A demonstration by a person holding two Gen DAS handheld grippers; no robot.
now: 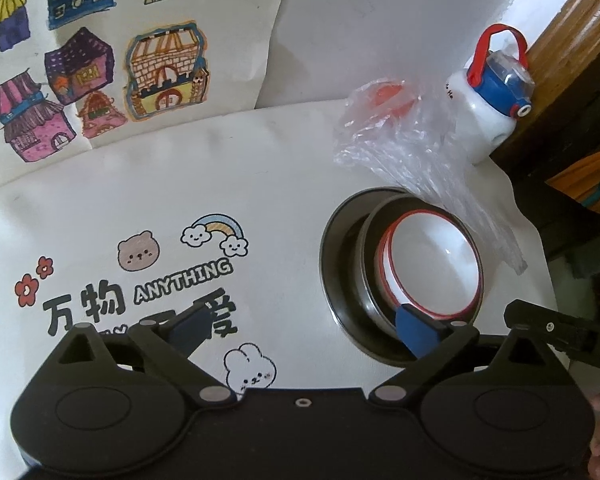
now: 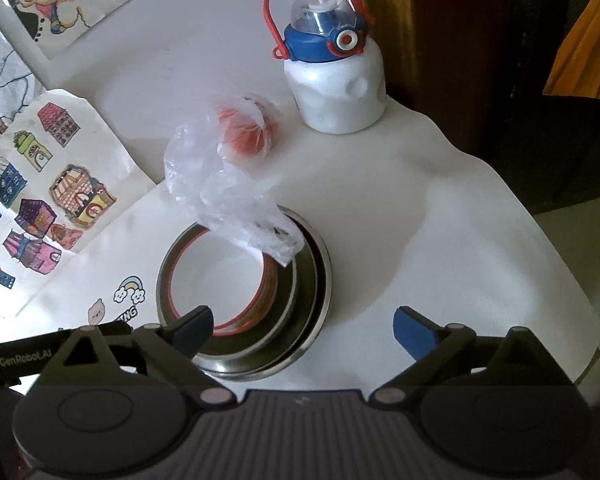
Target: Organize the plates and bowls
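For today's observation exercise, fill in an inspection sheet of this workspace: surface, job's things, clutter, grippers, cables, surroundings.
Surface: white table with cartoon stickers.
Job's things: red-rimmed white bowl nested in a steel bowl, that on a steel plate.
Clutter: plastic bag draped over the bowls' rim, something red inside it; bottle behind.
Grippers: left gripper open, one finger by the bowl rim; right gripper open, holding nothing.
Cables: nothing seen.
Surroundings: house drawings on the wall, wooden furniture beside.
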